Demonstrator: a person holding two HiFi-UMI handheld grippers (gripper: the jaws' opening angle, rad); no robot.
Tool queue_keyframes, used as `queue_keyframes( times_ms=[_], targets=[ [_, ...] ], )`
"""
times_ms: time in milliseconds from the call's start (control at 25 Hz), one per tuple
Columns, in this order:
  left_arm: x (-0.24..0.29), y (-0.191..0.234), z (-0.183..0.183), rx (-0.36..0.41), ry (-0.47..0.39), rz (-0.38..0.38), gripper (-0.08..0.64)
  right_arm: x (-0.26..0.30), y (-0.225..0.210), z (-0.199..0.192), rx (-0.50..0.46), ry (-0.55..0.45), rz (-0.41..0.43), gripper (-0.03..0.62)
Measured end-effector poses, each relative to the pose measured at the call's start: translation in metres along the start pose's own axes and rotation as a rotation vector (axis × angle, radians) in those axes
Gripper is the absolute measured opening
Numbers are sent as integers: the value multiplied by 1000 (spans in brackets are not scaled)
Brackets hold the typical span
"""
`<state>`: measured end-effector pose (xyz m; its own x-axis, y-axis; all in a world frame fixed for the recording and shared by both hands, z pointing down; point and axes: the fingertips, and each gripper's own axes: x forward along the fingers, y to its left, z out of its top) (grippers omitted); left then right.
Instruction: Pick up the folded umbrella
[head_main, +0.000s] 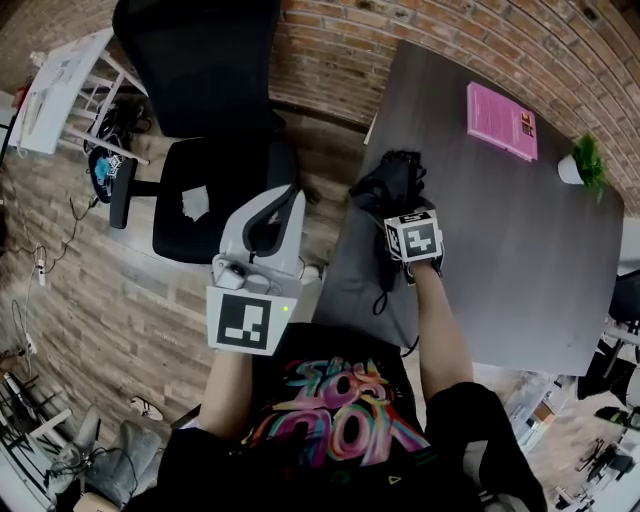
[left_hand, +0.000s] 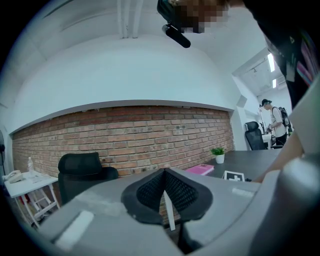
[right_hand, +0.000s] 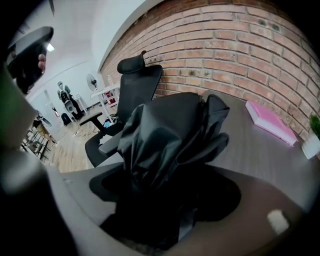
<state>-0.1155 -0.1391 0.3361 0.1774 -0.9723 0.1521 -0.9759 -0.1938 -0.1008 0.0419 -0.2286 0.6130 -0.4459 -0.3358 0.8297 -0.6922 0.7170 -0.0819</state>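
The folded black umbrella (head_main: 392, 188) lies crumpled near the left edge of the dark table (head_main: 500, 250). My right gripper (head_main: 398, 212) points steeply down onto it, marker cube on top. In the right gripper view the umbrella (right_hand: 170, 135) fills the space between the wide-spread jaws of the right gripper (right_hand: 167, 170); I see no pad pressing on it. My left gripper (head_main: 283, 197) hangs in the air left of the table, over the floor, near level. Its black pads (left_hand: 150, 192) meet, with nothing between them.
A pink book (head_main: 502, 121) and a small potted plant (head_main: 580, 162) sit further back on the table. A black office chair (head_main: 215, 130) stands just left of the table, by the brick wall. A white side table (head_main: 60, 85) is at far left. A person (left_hand: 275, 122) stands far off.
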Motion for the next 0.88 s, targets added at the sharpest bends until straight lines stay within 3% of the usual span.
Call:
queue_keyframes(
  times_ms=[400,640,880],
  targets=[
    [-1,1,8,2,-15,1,2,-4,-1,0,33,-3,5,349],
    [-3,3,8,10,-14,15,2,-7,-4,0,144,-33,34,271],
    [-5,7,11,7,-20,24,2,-13,2,3,179,-58,59,258]
  ],
)
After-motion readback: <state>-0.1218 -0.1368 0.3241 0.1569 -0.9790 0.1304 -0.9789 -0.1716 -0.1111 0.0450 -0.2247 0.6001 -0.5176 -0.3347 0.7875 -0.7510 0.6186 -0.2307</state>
